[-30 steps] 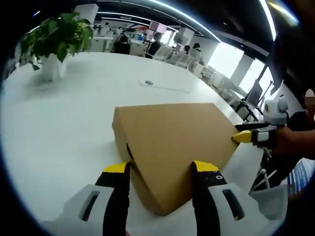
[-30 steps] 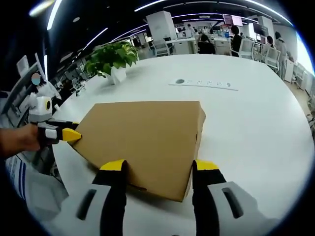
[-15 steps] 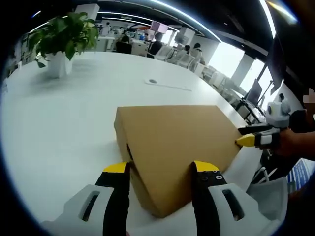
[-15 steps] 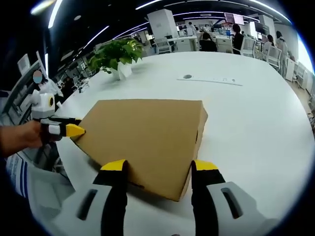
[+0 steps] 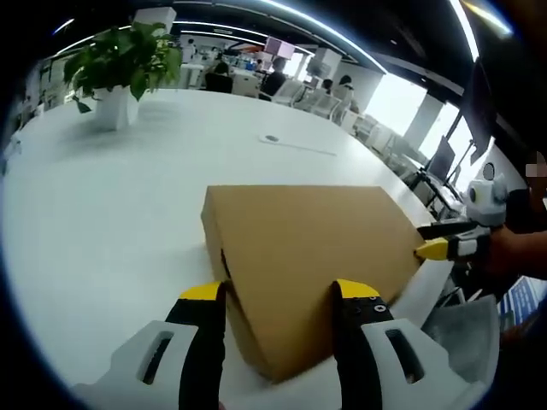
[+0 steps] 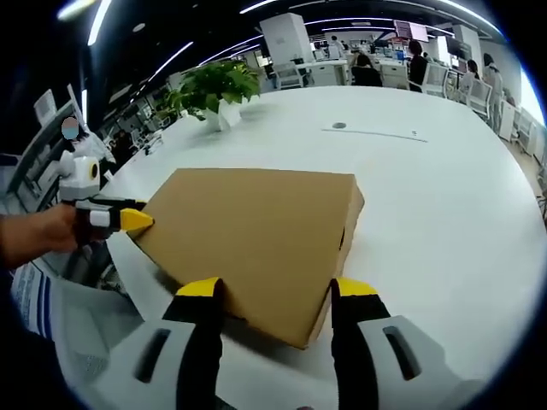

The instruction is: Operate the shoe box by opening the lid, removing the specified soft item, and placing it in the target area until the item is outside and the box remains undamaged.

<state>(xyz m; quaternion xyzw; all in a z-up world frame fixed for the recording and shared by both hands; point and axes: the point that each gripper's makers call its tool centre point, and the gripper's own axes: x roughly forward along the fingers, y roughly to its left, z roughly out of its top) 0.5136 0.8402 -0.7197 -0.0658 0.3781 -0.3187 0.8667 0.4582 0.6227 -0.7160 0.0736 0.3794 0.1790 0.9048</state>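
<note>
Left gripper, bottom centre of the left gripper view: jaws spread wide, straddling the near corner of the box, gripping nothing. Right gripper, bottom centre of the right gripper view: jaws likewise apart over the opposite corner, nothing clamped. Each gripper also appears in the other's view, at mid-frame edge, its yellow tip at a box corner, held by a hand reaching in level. Box lies flat, lid closed, centre frame on the white table. Potted plant upper left.
</note>
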